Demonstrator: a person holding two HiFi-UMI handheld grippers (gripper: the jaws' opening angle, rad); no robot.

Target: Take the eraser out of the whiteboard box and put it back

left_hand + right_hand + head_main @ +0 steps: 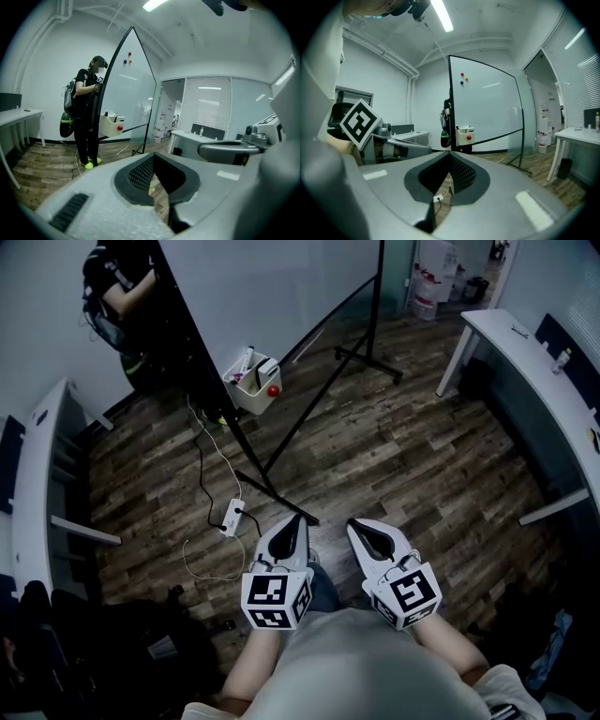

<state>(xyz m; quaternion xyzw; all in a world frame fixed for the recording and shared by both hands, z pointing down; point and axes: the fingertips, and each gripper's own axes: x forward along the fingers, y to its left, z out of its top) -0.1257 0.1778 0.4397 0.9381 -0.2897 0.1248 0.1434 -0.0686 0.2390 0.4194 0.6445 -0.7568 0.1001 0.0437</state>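
Observation:
The cream whiteboard box [251, 382] hangs at the lower edge of the whiteboard [272, 287], far ahead of both grippers. Several items stick up out of it, among them a blocky white one [267, 366] that may be the eraser, and a red knob [273, 390] sits on its side. My left gripper [293, 522] and right gripper [360, 526] hover side by side above the wooden floor, close to my body, both shut and empty. The box [111, 124] shows small in the left gripper view, and in the right gripper view the same box [465, 136] lies straight beyond the jaws.
A person in dark clothes [117, 287] stands at the whiteboard's far side by the box. The stand's black legs [281, 493] and a cable with a power strip [232, 515] cross the floor between me and the box. White desks flank the room at left [33, 484] and right [534, 371].

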